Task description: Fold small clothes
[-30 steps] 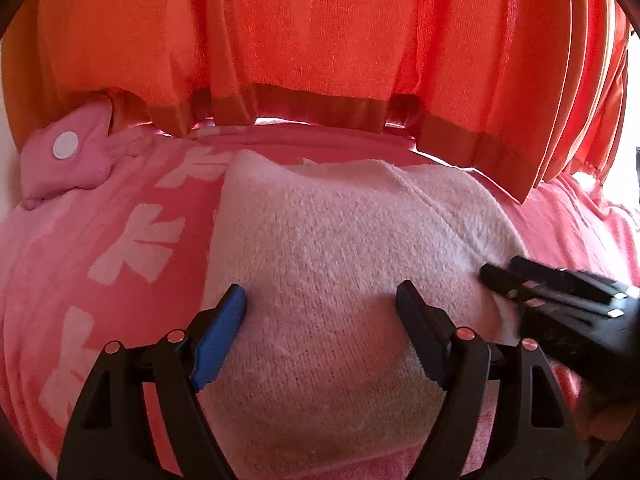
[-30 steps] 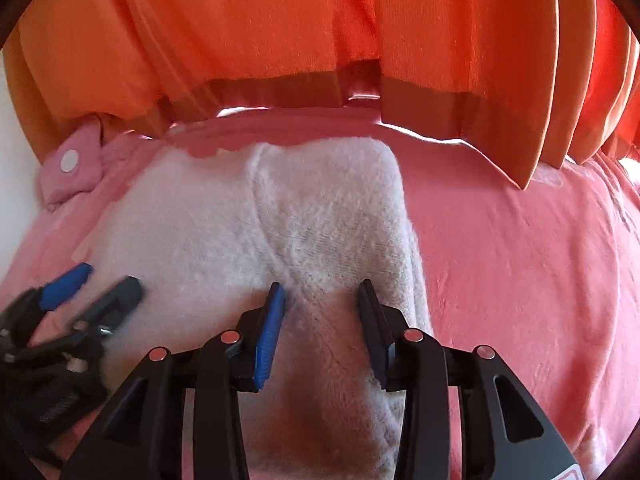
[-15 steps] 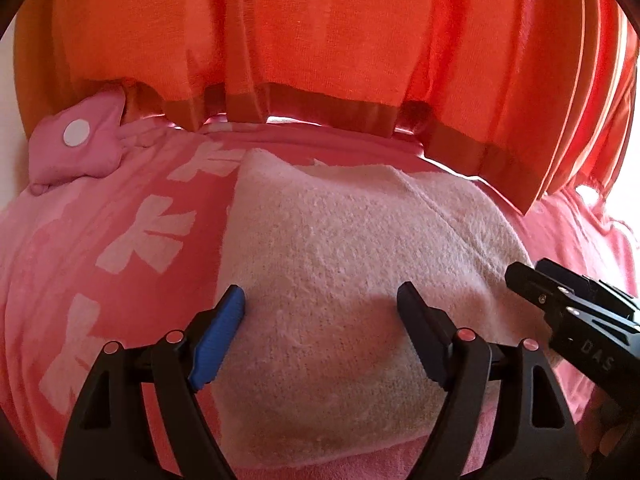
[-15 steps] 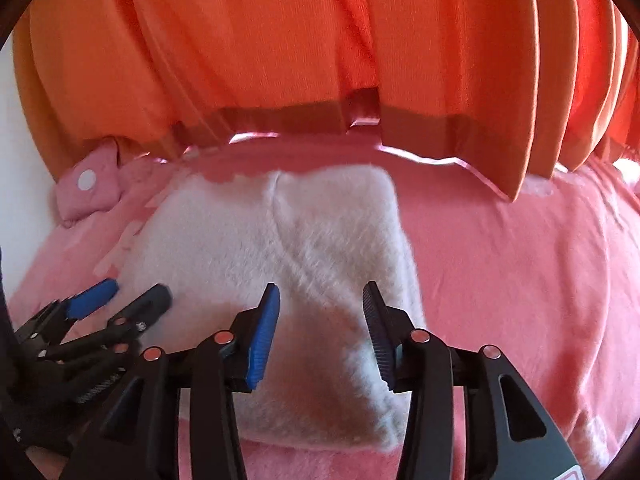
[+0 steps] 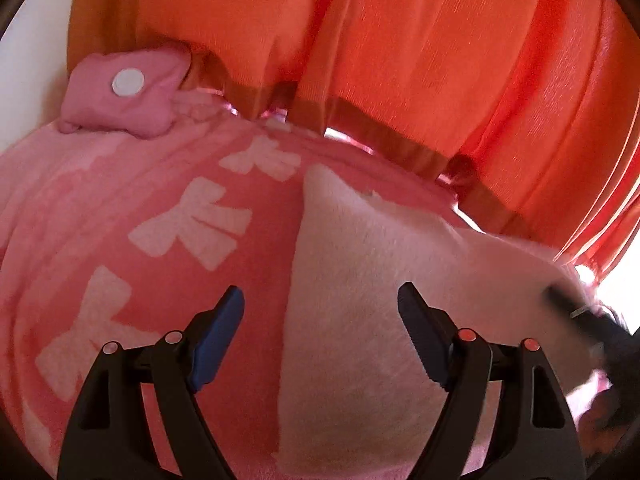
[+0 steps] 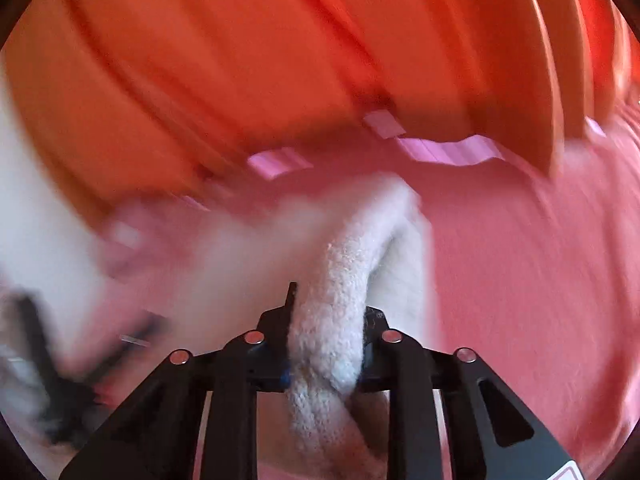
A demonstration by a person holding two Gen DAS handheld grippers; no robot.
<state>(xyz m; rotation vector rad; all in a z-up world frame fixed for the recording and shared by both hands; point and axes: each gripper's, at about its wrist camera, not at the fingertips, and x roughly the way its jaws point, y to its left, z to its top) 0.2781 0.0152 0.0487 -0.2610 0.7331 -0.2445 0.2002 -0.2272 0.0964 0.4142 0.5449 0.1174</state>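
Across the pink bed cover (image 5: pixel 120 208), which carries pale bow shapes toward 9 o'clock in the left wrist view, lies a fluffy white garment (image 5: pixel 360 280). Its left edge runs almost straight from a pointed corner at about 12 o'clock down toward 6 o'clock, passing between the fingers of the left claw (image 5: pixel 320 324). That claw stands wide open with nothing in it: its blue-padded finger hangs over bare cover, its black finger over the white pile. Open cover stretches from the garment's left edge out to 9 o'clock. At 10 o'clock a small pink cushion (image 5: pixel 128 88) with a white dot sits against the hem of the orange curtain (image 5: pixel 400 60), which closes off the far side from 10 to 2 o'clock. At 3 o'clock the right claw (image 5: pixel 592 324) shows as a dark blur at the garment's right border.

From the right wrist, much is smeared by motion. The right claw (image 6: pixel 326 332) is clamped tight on a thick ridge of the garment (image 6: pixel 340 280), which rises out of the jaws toward 12 o'clock and curls over. Plain pink cover (image 6: pixel 540 280) spreads free from 1 to 5 o'clock. At 8 o'clock a dark blur is the left claw (image 6: pixel 36 360).
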